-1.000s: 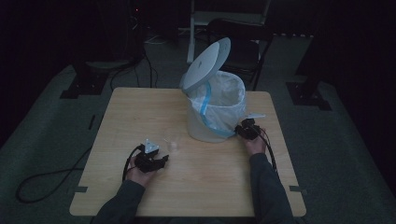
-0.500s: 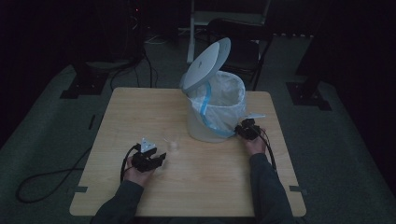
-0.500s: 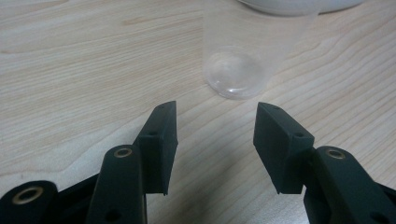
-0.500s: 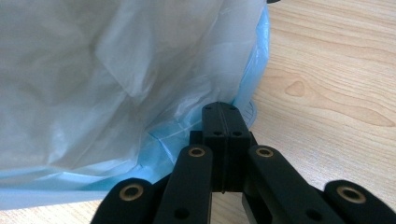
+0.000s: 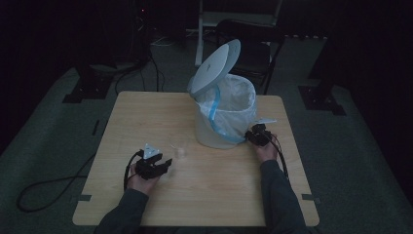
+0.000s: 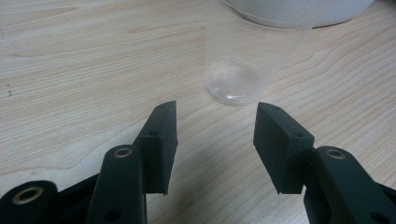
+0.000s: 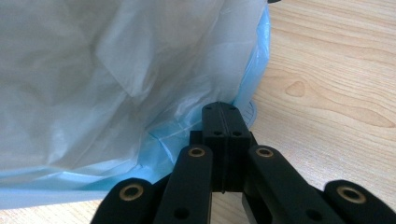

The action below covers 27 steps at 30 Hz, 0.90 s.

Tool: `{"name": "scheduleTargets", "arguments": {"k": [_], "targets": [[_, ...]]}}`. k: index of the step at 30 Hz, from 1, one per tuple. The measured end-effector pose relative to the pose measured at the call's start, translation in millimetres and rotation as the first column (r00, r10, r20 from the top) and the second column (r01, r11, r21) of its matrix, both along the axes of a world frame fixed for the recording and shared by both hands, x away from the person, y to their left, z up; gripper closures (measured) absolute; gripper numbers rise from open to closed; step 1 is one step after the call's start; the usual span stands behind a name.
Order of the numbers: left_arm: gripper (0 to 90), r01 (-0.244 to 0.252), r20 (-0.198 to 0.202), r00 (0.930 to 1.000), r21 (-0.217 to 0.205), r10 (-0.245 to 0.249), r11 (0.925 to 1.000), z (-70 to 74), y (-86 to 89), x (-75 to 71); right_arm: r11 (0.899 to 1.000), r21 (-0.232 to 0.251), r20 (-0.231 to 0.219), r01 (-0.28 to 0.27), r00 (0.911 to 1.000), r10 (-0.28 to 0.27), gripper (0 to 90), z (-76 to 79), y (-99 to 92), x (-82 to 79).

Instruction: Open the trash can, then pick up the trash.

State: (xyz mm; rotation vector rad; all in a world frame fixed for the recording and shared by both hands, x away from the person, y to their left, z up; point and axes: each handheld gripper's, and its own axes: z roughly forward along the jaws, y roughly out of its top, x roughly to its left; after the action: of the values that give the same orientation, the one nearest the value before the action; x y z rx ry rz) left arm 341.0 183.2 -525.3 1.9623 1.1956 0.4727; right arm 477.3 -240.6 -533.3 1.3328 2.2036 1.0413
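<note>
Your left gripper (image 5: pixel 163 166) has slid a little toward the lower left of the high view since a second ago, and its jaws have just been closing somewhat — yet they stand apart, with nothing between them. In the left gripper view the two black jaws rise from the bottom edge with bare wood in the gap, and the clear plastic cup (image 6: pixel 245 60) stands upright just beyond their tips, a little right of centre and not touching them.

Moving right across the high view, that cup (image 5: pixel 180 147) sits on the wooden table (image 5: pixel 122 126) between your left gripper and the white bin (image 5: pixel 226 117), near the middle of the frame. The bin stands right of centre, its lid (image 5: pixel 214 66) tipped up and back, a white liner bag (image 5: pixel 238 97) with a blue edge draped over its rim.

Farther right, your right gripper (image 5: pixel 253 136) hasn't shifted — it rests at the foot of the bin, lower right of it. In the right gripper view its jaws are pressed together, tips up against the blue hem of the bag (image 7: pixel 116 84); whether any film is pinched between them you can't tell from here.
</note>
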Motion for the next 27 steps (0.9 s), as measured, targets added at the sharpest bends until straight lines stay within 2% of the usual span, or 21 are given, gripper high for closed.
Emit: {"name": "scheduleTargets", "arguments": {"k": [4,11,18,27], "targets": [[50.2,0.0,0.006,1.0,0.0,0.0,1.0,3.2,1.1,-0.1,1.0,0.002,0.001,0.0,1.0,0.0,90.0,-0.1,-0.3,0.0],[50.1,-0.016,0.037,0.9992,-0.029,0.017,0.9994,16.5,8.8,-2.6,1.0,0.007,0.003,-0.001,1.0,0.001,90.0,-0.5,-0.7,0.0],[49.4,-0.027,0.075,0.9966,-0.086,0.034,0.9959,36.2,19.0,-6.8,1.0,0.006,0.002,-0.003,1.0,0.003,90.0,-0.4,-0.7,0.0],[48.9,-0.006,0.099,0.995,-0.087,0.014,0.9962,54.5,14.1,1.5,1.0,0.007,0.004,-0.002,1.0,0.002,90.0,-0.6,-0.9,0.0]]}}
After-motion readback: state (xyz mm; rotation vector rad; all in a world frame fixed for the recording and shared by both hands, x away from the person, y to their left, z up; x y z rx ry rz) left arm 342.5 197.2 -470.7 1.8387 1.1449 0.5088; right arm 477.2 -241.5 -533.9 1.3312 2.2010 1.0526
